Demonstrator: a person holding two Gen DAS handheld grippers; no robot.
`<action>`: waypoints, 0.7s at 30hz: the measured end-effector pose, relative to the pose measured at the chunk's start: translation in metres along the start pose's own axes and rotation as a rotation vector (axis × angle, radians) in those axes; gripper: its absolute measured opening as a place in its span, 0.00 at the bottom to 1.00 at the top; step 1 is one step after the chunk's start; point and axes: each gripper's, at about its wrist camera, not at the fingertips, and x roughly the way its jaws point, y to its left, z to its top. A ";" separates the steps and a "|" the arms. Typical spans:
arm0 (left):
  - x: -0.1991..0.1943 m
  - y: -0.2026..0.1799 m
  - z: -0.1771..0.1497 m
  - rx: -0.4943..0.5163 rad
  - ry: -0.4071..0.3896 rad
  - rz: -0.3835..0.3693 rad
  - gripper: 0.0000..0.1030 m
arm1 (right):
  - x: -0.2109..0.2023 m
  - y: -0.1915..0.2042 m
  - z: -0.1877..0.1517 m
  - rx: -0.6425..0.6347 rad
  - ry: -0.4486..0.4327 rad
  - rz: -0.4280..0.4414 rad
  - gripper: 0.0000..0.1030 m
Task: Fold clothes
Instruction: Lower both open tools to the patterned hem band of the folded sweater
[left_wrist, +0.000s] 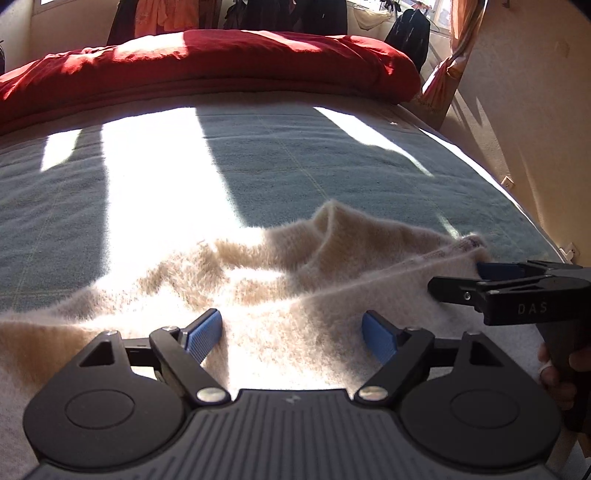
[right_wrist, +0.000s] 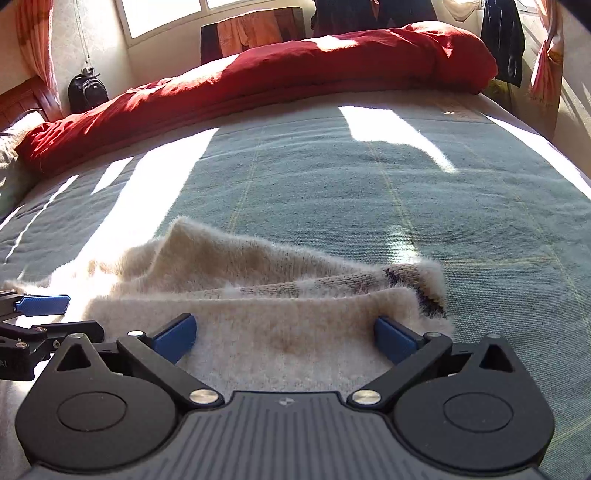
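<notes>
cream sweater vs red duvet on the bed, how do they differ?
The cream sweater is fuzzy knit; the red duvet is smooth woven cloth. The sweater lies at the near edge under both open grippers, the left gripper and the right gripper; the duvet is bunched along the far side. The sweater shows a dark striped patch at one end; the duvet is plain. Both rest on the grey-green blanket, partly in sunlight.

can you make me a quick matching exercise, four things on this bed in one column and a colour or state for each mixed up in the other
Things:
1. sweater
2. duvet
3. blanket
4. right claw

States:
A. red, heaped along the far edge
B. grey-green, spread flat
C. open, over the cloth
D. cream and fuzzy, partly folded

Pairs: 1-D, 2-A, 3-B, 4-C
</notes>
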 end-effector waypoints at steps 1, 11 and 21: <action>-0.002 0.001 0.002 -0.020 0.000 -0.009 0.80 | 0.000 0.000 -0.001 -0.003 -0.001 0.002 1.00; -0.062 0.024 -0.002 -0.176 -0.034 0.048 0.80 | -0.067 -0.010 0.000 0.091 -0.058 0.035 1.00; -0.064 0.061 -0.037 -0.247 0.006 0.146 0.80 | -0.057 -0.001 -0.020 0.018 -0.004 0.009 1.00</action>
